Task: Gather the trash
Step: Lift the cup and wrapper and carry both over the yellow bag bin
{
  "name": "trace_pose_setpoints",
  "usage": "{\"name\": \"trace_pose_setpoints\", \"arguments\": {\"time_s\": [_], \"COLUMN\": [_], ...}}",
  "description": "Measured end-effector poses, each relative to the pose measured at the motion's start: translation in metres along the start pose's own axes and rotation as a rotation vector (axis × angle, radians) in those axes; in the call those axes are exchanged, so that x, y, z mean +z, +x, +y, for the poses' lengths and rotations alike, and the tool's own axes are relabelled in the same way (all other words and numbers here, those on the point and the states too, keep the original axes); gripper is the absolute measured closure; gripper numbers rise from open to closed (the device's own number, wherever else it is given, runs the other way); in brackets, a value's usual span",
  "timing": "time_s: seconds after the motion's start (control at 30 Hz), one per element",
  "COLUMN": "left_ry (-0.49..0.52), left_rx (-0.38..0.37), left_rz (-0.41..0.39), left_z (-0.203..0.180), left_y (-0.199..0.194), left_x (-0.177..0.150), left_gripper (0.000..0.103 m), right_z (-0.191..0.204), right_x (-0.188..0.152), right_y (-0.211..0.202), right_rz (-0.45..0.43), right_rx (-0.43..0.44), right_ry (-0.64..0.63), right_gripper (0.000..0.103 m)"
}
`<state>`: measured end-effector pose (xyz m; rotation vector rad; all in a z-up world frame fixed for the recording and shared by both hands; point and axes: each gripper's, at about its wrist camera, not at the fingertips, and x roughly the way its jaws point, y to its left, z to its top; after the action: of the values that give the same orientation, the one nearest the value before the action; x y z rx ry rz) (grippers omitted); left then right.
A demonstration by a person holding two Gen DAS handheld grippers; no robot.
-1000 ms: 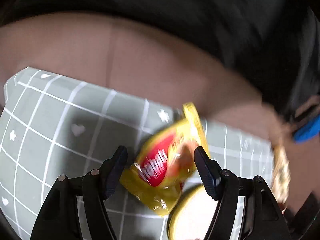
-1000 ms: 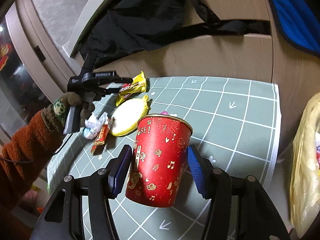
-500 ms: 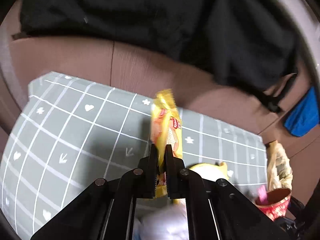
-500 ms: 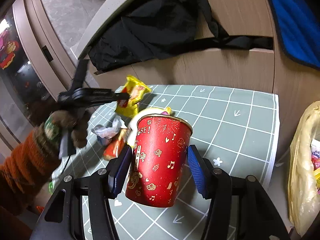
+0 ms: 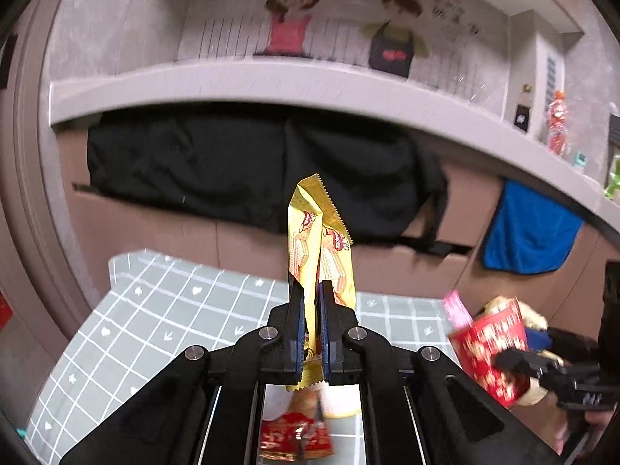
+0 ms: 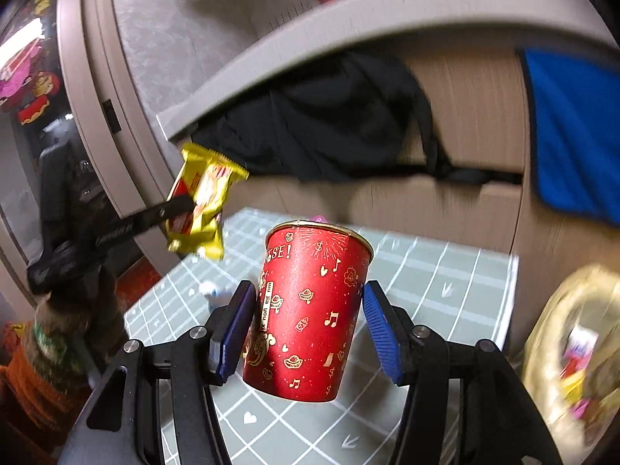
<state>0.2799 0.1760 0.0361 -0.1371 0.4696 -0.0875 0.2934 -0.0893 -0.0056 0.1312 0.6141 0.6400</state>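
The left tongs (image 5: 310,333) are clamped on a yellow snack wrapper (image 5: 319,248), which stands upright above them, lifted off the green grid counter (image 5: 155,310). The right tongs (image 6: 306,329) grip a red paper cup (image 6: 310,310) between their blue pads, with what looks like a yellowish trash bag (image 6: 573,348) blurred to their right

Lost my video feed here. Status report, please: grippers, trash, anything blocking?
Left gripper shut on yellow wrapper, lifted off the mat. Right gripper holds red cup, upright. More wrappers on mat below. Nothing blocking.
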Motion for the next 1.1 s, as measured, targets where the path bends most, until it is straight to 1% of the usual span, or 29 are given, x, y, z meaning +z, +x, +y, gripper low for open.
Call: {"name": "trace_pose_setpoints", "arguments": {"time_s": [0.2,0.33,0.5,0.6,0.7,1.1], "left_ry": [-0.002,0.02,0.045,0.07,0.095,0.129], "left_rx": [-0.036,-0.064,-0.108,-0.129,-0.165,-0.314], "left_rz": [-0.079,-0.127,-0.159,-0.184,-0.188,-0.148], "left_z": [-0.025,-0.052,-0.085,-0.111,-0.139,-0.225], "left_y": [-0.032,-0.047,-0.052,-0.053,-0.049,-0.014], "left_x": [0.006,0.008,0.009,0.01,0.01,0.007], "left_gripper": [0.096,0.096,0.096,0.096,0.096,0.096], "right_z": [0.003,0.003,-0.007,-0.021,-0.035,-0.098], "right_x": [0.026,0.041,0.05,0.051,0.048,0.033], "right_y": [-0.033,-0.058,-0.087,-0.107,-0.123,-0.181], "right_rz": [-0.084,-0.144,-0.21,-0.244,-0.265,-0.314], "right_rx": [-0.028,-0.065,-0.109,-0.134,-0.164,-0.315], "right_ry": [-0.046,-0.08,-0.088,-0.079,-0.072,-0.023], "right_gripper": [0.049,0.049,0.049,0.049,0.049,0.049]}}
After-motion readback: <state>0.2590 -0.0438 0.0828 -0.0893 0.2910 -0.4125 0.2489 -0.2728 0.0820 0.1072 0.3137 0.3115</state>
